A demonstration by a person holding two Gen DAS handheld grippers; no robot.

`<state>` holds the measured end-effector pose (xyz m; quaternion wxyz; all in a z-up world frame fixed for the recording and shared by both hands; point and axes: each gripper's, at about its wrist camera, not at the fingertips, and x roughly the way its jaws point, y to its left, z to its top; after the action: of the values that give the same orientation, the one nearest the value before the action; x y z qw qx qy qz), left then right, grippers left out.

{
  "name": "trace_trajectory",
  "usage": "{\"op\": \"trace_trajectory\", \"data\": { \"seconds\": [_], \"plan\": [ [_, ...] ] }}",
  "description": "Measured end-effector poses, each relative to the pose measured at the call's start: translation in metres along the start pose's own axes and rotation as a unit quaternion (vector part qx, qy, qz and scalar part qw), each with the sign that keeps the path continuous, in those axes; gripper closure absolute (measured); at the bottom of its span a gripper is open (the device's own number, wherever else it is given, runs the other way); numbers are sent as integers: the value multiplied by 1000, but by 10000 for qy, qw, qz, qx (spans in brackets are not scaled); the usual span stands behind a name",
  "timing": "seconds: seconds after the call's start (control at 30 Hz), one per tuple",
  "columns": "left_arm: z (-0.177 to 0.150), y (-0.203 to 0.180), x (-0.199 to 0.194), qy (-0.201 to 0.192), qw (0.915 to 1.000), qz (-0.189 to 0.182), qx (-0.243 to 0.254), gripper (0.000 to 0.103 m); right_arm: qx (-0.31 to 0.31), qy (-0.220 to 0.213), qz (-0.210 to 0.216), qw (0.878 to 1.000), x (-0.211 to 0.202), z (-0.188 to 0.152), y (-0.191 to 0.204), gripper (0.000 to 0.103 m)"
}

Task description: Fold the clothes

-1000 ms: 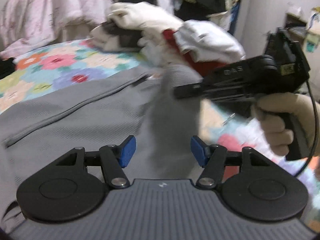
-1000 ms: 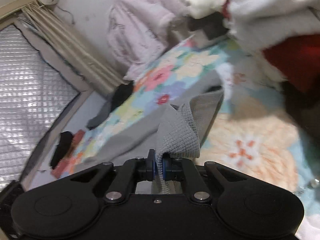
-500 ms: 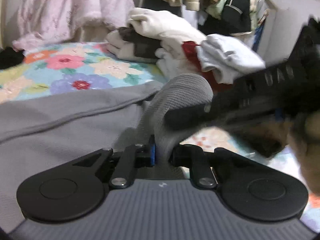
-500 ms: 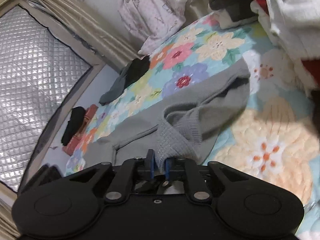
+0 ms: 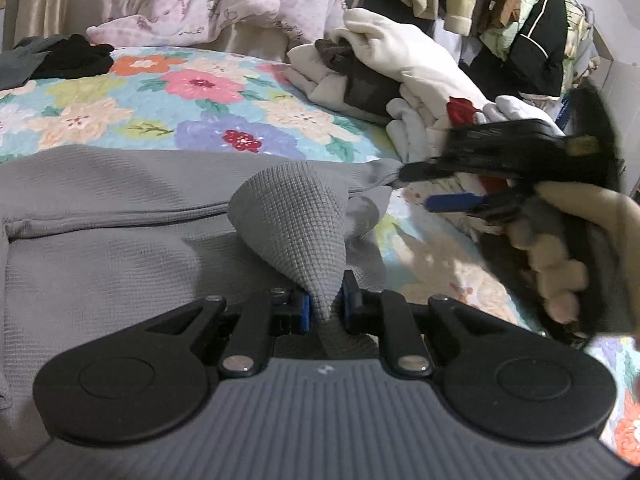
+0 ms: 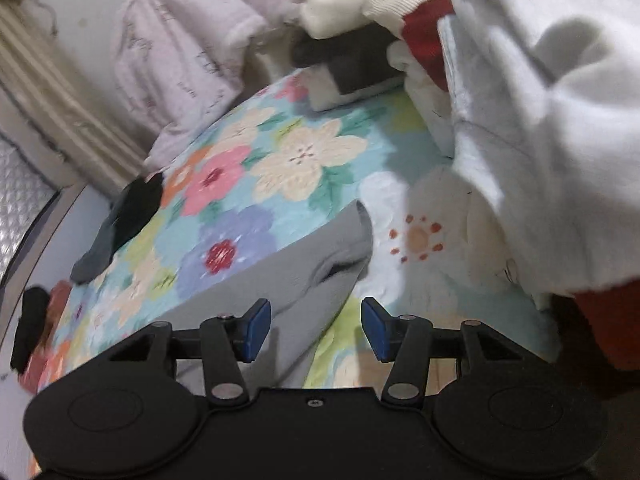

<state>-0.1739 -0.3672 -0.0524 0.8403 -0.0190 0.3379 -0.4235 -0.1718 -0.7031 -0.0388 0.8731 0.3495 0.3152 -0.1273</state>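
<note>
A grey knit garment (image 5: 120, 220) lies spread over the floral bedspread (image 5: 140, 92). My left gripper (image 5: 325, 307) is shut on a ribbed cone of its grey cloth (image 5: 296, 224), which rises from between the blue pads. In the right wrist view the garment's far corner (image 6: 320, 276) lies flat on the bed. Just above its edge my right gripper (image 6: 316, 330) has its jaws opening, with nothing pinched between the pads. The left wrist view shows the right gripper (image 5: 460, 184), blurred, held by a hand (image 5: 560, 264) at the right.
A pile of white, cream, dark and red clothes (image 5: 400, 80) sits at the far right of the bed, close to the right gripper (image 6: 540, 140). Pink bedding (image 5: 200, 0) lies behind. Dark small garments (image 5: 68, 60) lie at the far left edge (image 6: 132, 208).
My left gripper closed on the grey sleeve cloth that the right gripper had been holding up. The right gripper let go, opened and moved off toward the clothes pile; the cloth dropped flat.
</note>
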Motion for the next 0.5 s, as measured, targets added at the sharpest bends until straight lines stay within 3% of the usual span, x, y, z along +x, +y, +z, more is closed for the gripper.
{"op": "trace_trajectory", "data": {
  "seconds": [0.17,0.27,0.33,0.4,0.43,0.5],
  "plan": [
    [0,3,4,11,9999,-7,-100,89,422,-79,-303,9986,33,13,-9,45],
    [-1,4,4,0,10000,-7,-89,89,946,-25,-253,9952,51,14,-23,44],
    [-1,5,4,-6,10000,3,-51,89,609,9,-90,9981,60,15,-18,44],
    [3,7,4,-5,10000,17,-70,89,212,43,104,9997,65,16,-10,68],
    [7,9,2,-78,9999,35,-90,89,9,57,197,9998,67,15,-6,94],
    [14,13,-8,-260,9995,143,-59,89,-566,-52,349,9978,59,13,16,94]
  ]
}}
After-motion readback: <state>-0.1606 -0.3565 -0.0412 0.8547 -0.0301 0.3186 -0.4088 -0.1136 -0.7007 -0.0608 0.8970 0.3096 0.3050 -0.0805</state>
